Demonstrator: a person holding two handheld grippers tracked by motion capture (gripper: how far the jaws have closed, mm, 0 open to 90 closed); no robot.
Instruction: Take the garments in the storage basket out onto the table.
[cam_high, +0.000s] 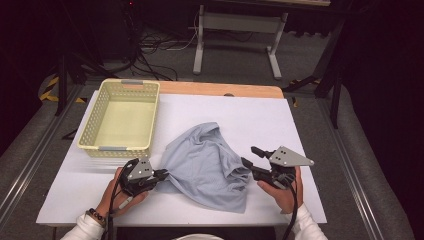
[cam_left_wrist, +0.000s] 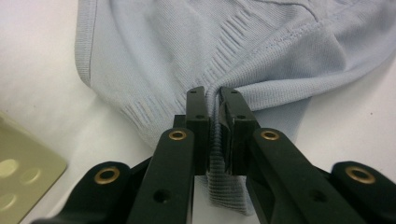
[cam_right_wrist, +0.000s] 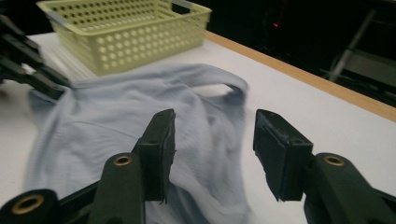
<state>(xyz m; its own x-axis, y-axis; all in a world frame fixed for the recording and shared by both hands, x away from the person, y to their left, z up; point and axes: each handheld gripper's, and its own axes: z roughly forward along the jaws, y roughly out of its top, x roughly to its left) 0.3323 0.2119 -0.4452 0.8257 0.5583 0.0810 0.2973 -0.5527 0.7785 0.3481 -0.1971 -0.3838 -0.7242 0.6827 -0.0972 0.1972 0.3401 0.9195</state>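
We see a crumpled pale blue knitted garment (cam_high: 207, 167) lying on the white-covered table (cam_high: 260, 120), toward the near edge and roughly midway between the left and right edges. A ribbed hem and a line of stitching show on it in the left gripper view (cam_left_wrist: 261, 51); we can read no label, brand or writing on the cloth.

The left tool (cam_high: 162, 176), held in the person's left hand (cam_high: 117, 195), sits at the garment's left corner near the table's near edge. In the left gripper view the left tool (cam_left_wrist: 214, 109) has its two black jaws closed tight on a pinched fold of the ribbed blue edge, with cloth bunched between them and hanging below.

The right tool (cam_high: 250, 156), held in the person's right hand (cam_high: 282, 192), is at the garment's right side. In the right gripper view the right tool (cam_right_wrist: 212, 135) has its jaws spread wide apart with nothing between them; one jaw stands over the blue cloth (cam_right_wrist: 116, 126) and the other over bare white table beside it. We cannot tell whether either jaw touches the fabric.

A pale yellow perforated plastic basket (cam_high: 122, 117) stands at the far left corner of the table, apart from the garment, with grey handle strips on its short ends. It carries no writing that we can make out.
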